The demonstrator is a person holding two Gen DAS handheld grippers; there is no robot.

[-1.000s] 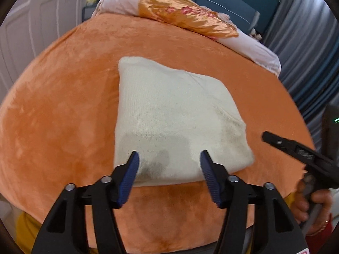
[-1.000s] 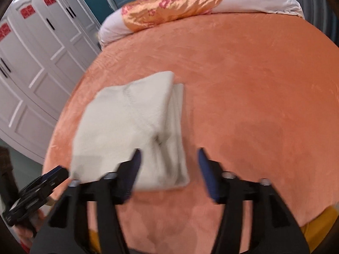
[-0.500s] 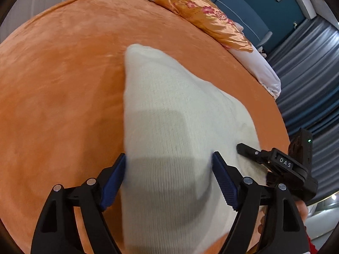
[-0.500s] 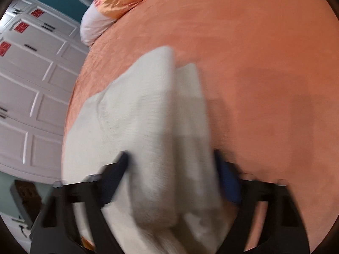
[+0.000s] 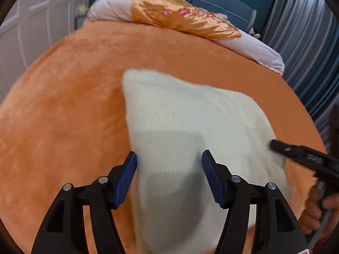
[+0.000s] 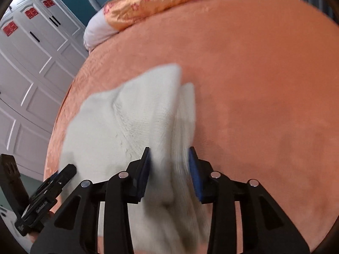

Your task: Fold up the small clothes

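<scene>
A cream knitted garment (image 5: pixel 190 127), folded into a rough rectangle, lies on the orange bedspread (image 5: pixel 63 105). My left gripper (image 5: pixel 169 169) is open, its jaws standing either side of the garment's near left edge. My right gripper (image 6: pixel 169 167) has narrowed onto the thick folded right edge of the garment (image 6: pixel 135 122), with the layers bunched between the pads. The right gripper also shows at the right of the left wrist view (image 5: pixel 296 150). The left gripper shows at the lower left of the right wrist view (image 6: pixel 48 192).
Pillows (image 5: pixel 182 17) with an orange floral cover lie at the head of the bed. White wardrobe doors (image 6: pixel 25 63) stand to the left, grey curtains (image 5: pixel 307 53) to the right. The bed's near edge is just below the grippers.
Both grippers moved forward over the garment's near edge. The right jaws have narrowed around the folded right edge. The left jaws stayed open.
</scene>
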